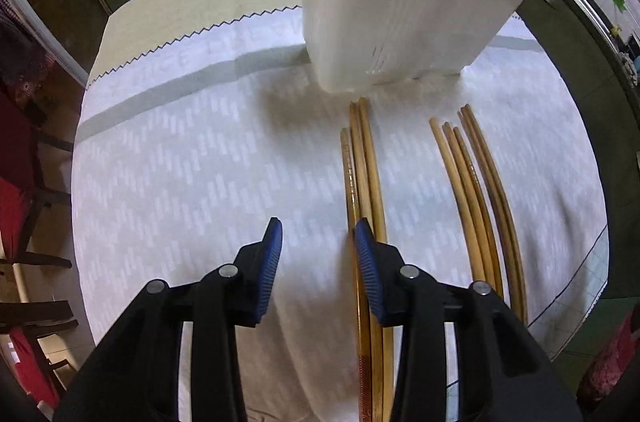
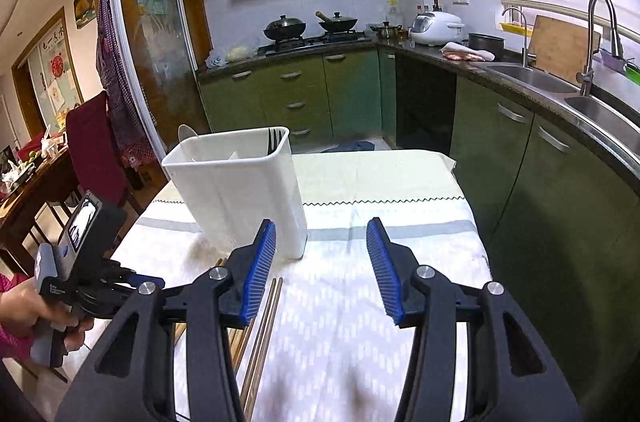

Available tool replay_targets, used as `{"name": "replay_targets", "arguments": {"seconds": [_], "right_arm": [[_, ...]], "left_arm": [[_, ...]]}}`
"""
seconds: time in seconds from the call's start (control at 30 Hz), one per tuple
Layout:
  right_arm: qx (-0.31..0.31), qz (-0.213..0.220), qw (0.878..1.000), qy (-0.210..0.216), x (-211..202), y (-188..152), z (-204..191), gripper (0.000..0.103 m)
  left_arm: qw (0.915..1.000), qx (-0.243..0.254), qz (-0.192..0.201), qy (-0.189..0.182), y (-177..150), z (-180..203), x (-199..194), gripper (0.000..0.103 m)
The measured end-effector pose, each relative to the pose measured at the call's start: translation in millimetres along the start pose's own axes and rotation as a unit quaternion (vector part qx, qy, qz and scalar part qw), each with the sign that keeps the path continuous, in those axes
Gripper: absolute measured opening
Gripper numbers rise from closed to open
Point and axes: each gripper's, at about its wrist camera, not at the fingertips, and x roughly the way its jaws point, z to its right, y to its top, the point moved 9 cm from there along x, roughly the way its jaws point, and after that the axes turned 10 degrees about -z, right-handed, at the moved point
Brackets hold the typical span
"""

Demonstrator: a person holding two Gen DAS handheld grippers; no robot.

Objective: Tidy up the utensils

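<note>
Tabletop under a white woven cloth with a pale dash pattern, one grey stripe and a zigzag-cut edge. On it stands one white plastic utensil holder, a tall, smooth-walled rectangular tub; one dark fork and one pale spoon poke above its rim. Wooden chopsticks, long thin round rods, lie flat on the cloth in front of the holder in two bunches: near bunch about four, far bunch about five, exact count unclear. Left claw, black plastic with blue ribbed pads, part open, nothing gripped, one pad just over the near bunch. Right claw, same build, part open, empty, above bare cloth.
</note>
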Motion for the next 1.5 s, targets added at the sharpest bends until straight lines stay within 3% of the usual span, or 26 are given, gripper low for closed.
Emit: {"name": "replay_targets", "arguments": {"seconds": [0.3, 0.47, 0.73, 0.8, 0.83, 1.13, 1.37, 1.5], "right_arm": [[-0.003, -0.016, 1.000, 0.008, 9.3, 5.6, -11.0, 0.048], [-0.011, -0.029, 0.999, 0.009, 13.4, 5.7, -15.7, 0.048], [-0.037, -0.072, 0.997, 0.011, 31.5, -5.5, -33.0, 0.048], [-0.041, -0.084, 0.996, 0.007, 36.5, -8.4, -35.1, 0.048], [-0.045, -0.095, 0.994, 0.005, 40.4, -10.6, -36.4, 0.048], [-0.055, -0.219, 0.974, 0.016, 91.8, -47.1, -43.9, 0.049], [-0.046, -0.298, 0.953, 0.024, 138.2, -84.9, -47.4, 0.028], [-0.049, -0.310, 0.949, 0.016, 148.9, -91.0, -50.3, 0.028]], "left_arm": [[0.9996, 0.023, -0.013, 0.012, -0.9, 7.4, 7.7, 0.036], [0.9992, 0.027, -0.024, 0.015, 1.4, 12.7, 11.3, 0.024], [0.9989, 0.024, -0.039, 0.001, -2.7, 18.1, 15.6, 0.023], [0.9988, 0.024, -0.042, 0.003, -0.3, 20.1, 15.9, 0.014], [0.9987, 0.025, -0.045, 0.002, 1.4, 21.6, 16.5, 0.008], [0.9994, 0.016, -0.029, -0.011, 16.7, 16.3, 11.1, 0.006], [0.9997, 0.020, -0.005, -0.015, 14.6, 8.5, -6.7, 0.006], [0.9995, 0.020, 0.010, -0.024, 10.4, 0.0, -13.8, 0.006]]}}
